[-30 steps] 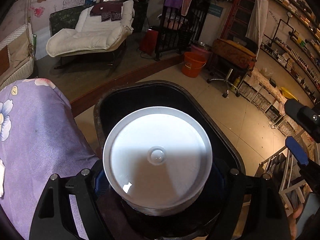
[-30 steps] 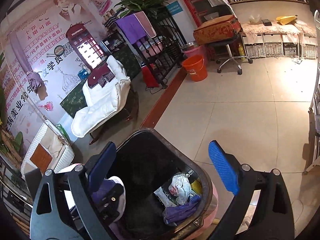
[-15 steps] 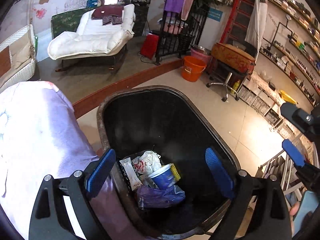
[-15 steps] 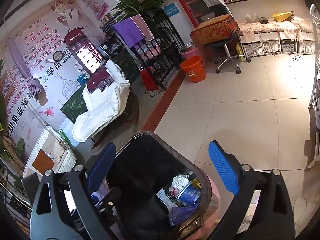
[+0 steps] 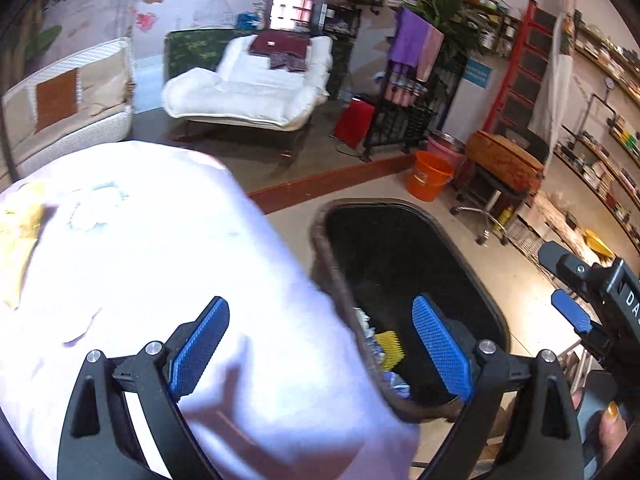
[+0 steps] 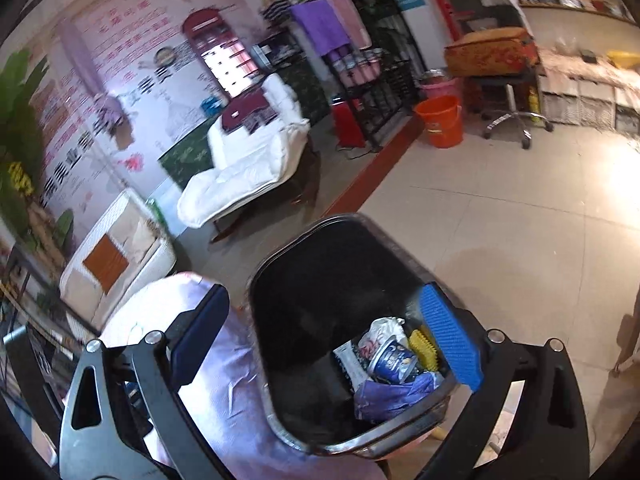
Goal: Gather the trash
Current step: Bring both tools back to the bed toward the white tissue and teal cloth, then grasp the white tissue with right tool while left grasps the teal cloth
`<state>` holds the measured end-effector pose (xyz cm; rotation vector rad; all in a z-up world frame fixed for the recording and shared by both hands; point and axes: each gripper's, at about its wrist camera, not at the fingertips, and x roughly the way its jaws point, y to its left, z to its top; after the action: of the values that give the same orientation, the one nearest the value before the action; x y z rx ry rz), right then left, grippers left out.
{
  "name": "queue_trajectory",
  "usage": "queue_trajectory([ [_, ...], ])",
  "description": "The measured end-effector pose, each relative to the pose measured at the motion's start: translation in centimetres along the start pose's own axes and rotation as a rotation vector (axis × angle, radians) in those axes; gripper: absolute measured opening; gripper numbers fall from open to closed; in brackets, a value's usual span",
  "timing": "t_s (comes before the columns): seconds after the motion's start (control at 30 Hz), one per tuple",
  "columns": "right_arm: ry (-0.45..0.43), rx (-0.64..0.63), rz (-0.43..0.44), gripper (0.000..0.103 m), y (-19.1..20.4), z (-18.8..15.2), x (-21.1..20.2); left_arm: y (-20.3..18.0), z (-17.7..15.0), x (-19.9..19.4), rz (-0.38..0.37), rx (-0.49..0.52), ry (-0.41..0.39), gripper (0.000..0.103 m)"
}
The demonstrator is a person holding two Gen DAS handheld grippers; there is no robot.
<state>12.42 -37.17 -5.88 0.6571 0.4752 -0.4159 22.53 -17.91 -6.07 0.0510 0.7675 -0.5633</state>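
Trash (image 6: 394, 368) is lying piled at the near end of the black bin (image 6: 320, 280); both the left hand-held gripper (image 5: 320, 354) and the right hand-held gripper (image 6: 326, 338) are being held spread and empty, so the bin risks being knocked by the lavender-covered table (image 5: 160, 260) edge

The lilac cloth (image 5: 160, 264) hides part of the bin's (image 5: 472, 248) trash (image 5: 388, 350).
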Motion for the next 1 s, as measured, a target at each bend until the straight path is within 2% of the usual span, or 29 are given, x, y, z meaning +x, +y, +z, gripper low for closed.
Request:
queue_trajectory([
  [0.13, 0.072, -0.155, 0.078, 0.095, 4.0, -1.5, 0.6, 2.8, -0.5, -2.7, 0.111, 0.002, -0.039, 0.093],
  [0.27, 0.210, -0.316, 0.185, 0.095, 8.5, -3.5, 2.2, 7.0, -0.9, -5.3, 0.221, -0.016, -0.062, 0.093],
  [0.37, 0.321, -0.450, 0.264, 0.095, 12.4, -5.5, 3.5, 11.4, -1.4, -7.1, 0.342, -0.050, -0.071, 0.093],
  [0.47, 0.410, -0.585, 0.326, 0.095, 16.7, -7.9, 4.7, 16.7, -2.4, -8.4, 0.466, -0.123, -0.046, 0.093],
  [0.6, 0.520, -0.794, 0.386, 0.095, 22.9, -11.7, 6.6, 24.3, -4.3, -10.6, 0.572, -0.268, -0.023, 0.093],
  [0.7, 0.580, -0.908, 0.382, 0.095, 26.4, -14.2, 8.0, 28.8, -5.0, -11.0, 0.649, -0.329, 0.026, 0.093],
  [0.77, 0.617, -0.991, 0.348, 0.095, 28.5, -16.0, 9.3, 31.2, -5.1, -11.0, 0.682, -0.363, 0.054, 0.093],
  [0.9, 0.623, -1.095, 0.264, 0.093, 31.6, -18.0, 11.8, 34.4, -4.6, -10.4, 0.655, -0.399, 0.077, 0.093],
  [1.0, 0.648, -1.101, 0.227, 0.079, 31.9, -18.1, 14.0, 35.2, -3.9, -8.2, 0.658, -0.377, 0.133, 0.093],
])
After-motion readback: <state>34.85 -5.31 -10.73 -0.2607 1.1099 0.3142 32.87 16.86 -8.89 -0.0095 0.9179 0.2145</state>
